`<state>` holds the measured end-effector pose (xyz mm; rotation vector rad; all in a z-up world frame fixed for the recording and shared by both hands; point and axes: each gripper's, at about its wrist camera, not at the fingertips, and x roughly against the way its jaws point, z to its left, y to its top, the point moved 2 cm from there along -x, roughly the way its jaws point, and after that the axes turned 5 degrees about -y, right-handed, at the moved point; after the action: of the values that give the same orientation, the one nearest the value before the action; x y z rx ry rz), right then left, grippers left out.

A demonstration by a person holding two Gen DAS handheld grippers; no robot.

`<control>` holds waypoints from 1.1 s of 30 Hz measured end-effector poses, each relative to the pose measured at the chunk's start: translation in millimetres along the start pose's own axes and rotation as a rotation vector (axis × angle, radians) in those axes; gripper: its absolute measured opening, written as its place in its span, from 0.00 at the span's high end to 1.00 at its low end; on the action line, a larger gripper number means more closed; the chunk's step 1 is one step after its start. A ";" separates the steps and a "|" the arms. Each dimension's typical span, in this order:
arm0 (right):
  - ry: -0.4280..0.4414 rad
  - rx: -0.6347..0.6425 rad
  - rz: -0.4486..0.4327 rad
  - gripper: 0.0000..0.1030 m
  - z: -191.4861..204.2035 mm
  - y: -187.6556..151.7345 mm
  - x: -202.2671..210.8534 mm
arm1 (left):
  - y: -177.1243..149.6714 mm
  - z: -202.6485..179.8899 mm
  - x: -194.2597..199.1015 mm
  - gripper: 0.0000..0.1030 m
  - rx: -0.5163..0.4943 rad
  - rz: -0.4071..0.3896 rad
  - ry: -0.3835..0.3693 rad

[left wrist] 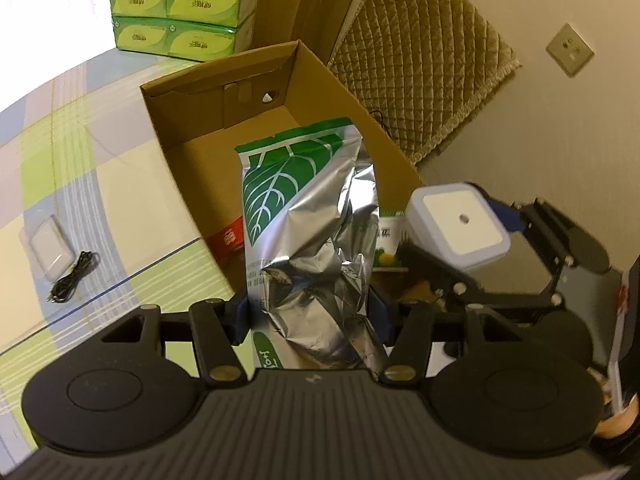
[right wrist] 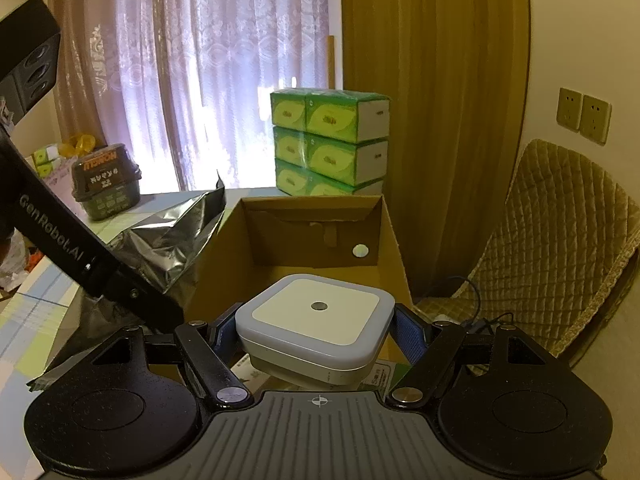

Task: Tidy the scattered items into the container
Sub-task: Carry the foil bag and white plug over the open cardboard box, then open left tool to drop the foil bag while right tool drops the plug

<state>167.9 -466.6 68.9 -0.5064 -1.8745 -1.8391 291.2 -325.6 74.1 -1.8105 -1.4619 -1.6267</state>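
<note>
Cardboard box [left wrist: 192, 128], brown and open-topped, is seen on the checked worktop [left wrist: 80, 152], far of both tools. A crumpled silver foil pouch [left wrist: 308, 240] printed with a green leaf is clamped by the left tool [left wrist: 308, 316] above the box. A white square night light [right wrist: 316, 320] is gripped by the right tool [right wrist: 316, 336] over the box's near edge.

There were two tools: the left tool [left wrist: 310, 316] and the right tool [right wrist: 316, 336]. One cardboard box [left wrist: 176, 120] stood open at twelve o'clock. One foil pouch [left wrist: 304, 216] and one white square night light [right wrist: 316, 316] were up off the counter. On the counter at nine o'clock lay one clear plastic case [left wrist: 48, 246] and one coiled black cable [left wrist: 74, 272]. Six green tissue packs [right wrist: 332, 148] showed in the stack, and one dark tub [right wrist: 106, 182] at ten o'clock.
</note>
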 end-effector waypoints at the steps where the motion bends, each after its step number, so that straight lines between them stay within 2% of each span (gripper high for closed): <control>1: 0.000 -0.003 0.002 0.24 -1.2 -0.2 -2.5 | 1.6 0.0 -2.8 0.49 0.003 -0.002 0.003; 14: -0.004 -0.010 0.019 0.24 -12.6 -3.5 -27.2 | 16.1 14.9 -31.0 0.49 0.077 -0.012 0.014; 23: -0.013 -0.003 0.022 0.24 -17.9 -1.6 -40.6 | 24.2 25.6 -42.6 0.49 0.121 -0.021 -0.005; 30: -0.025 0.001 0.017 0.24 -22.1 2.6 -52.9 | 28.3 35.6 -46.2 0.49 0.177 -0.056 -0.004; 33: -0.027 -0.002 0.019 0.24 -24.9 4.7 -58.0 | 33.0 39.7 -45.6 0.62 0.199 -0.074 -0.021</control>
<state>220.1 -488.0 40.1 -0.5501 -1.8790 -1.8313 347.5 -331.0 35.0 -1.6869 -1.6536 -1.4406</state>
